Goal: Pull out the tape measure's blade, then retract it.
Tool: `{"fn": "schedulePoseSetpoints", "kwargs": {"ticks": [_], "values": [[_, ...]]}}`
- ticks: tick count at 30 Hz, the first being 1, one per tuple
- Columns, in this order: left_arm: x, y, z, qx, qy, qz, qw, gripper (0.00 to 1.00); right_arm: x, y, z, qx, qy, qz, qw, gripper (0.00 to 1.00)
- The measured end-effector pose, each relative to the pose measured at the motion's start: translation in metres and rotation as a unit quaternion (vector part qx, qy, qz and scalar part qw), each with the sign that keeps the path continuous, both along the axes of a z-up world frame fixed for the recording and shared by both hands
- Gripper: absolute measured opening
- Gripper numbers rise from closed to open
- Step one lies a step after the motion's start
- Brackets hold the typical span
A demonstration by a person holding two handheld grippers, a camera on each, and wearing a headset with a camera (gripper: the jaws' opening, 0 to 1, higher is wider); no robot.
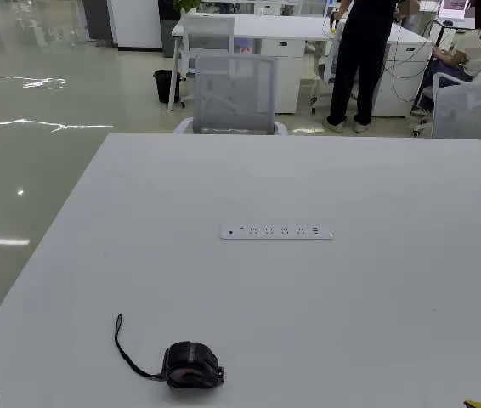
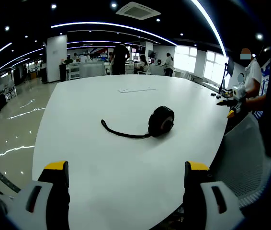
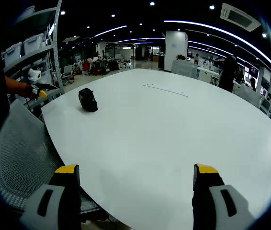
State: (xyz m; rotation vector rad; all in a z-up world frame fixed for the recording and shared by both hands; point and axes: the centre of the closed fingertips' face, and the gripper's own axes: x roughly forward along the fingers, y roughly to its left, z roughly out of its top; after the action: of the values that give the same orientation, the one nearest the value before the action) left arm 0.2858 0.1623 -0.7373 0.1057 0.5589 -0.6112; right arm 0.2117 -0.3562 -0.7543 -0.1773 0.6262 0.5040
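Resting on the white table (image 1: 351, 306), the tape measure (image 1: 193, 365) is a compact, rounded black case with a slightly lighter round side face, and a thin black strap (image 1: 126, 348) is attached to it. It sits on the person's side of the power strip (image 1: 276, 231), well apart from it and offset past the strip's left end. In the left gripper view the case appears to stand on its edge, with the round face turned toward that camera. Case and strap together form one long line running roughly parallel to the power strip's length: the case is at the right end, and the strap trails off to the left before curling back toward the strip's side of the table. Which way the blade mouth faces cannot be told. The left gripper (image 2: 127, 166) is on the near side of the power strip, short of the tape measure, its jaws spread wide and holding nothing. The right gripper (image 3: 138, 168) is likewise on the near side of the strip, well apart from the tape measure, jaws spread wide and empty.
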Motion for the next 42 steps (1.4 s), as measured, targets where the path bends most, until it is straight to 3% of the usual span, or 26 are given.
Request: {"fn": "schedulePoseSetpoints", "kwargs": {"ticks": [13,29,42], "values": [[0.004,-0.011,-0.002,-0.011,0.001,-0.004,0.9999,0.99,-0.009,-0.004,-0.006,-0.001,0.010,-0.006,0.9999,1.00],[0.002,-0.004,-0.001,-0.009,0.003,0.000,1.0000,0.99,-0.013,-0.006,-0.006,-0.001,0.008,-0.014,0.9999,1.00],[0.004,-0.008,-0.003,-0.011,0.005,-0.007,0.9999,0.99,-0.012,-0.006,-0.007,-0.002,0.010,-0.015,0.9998,1.00]]}}
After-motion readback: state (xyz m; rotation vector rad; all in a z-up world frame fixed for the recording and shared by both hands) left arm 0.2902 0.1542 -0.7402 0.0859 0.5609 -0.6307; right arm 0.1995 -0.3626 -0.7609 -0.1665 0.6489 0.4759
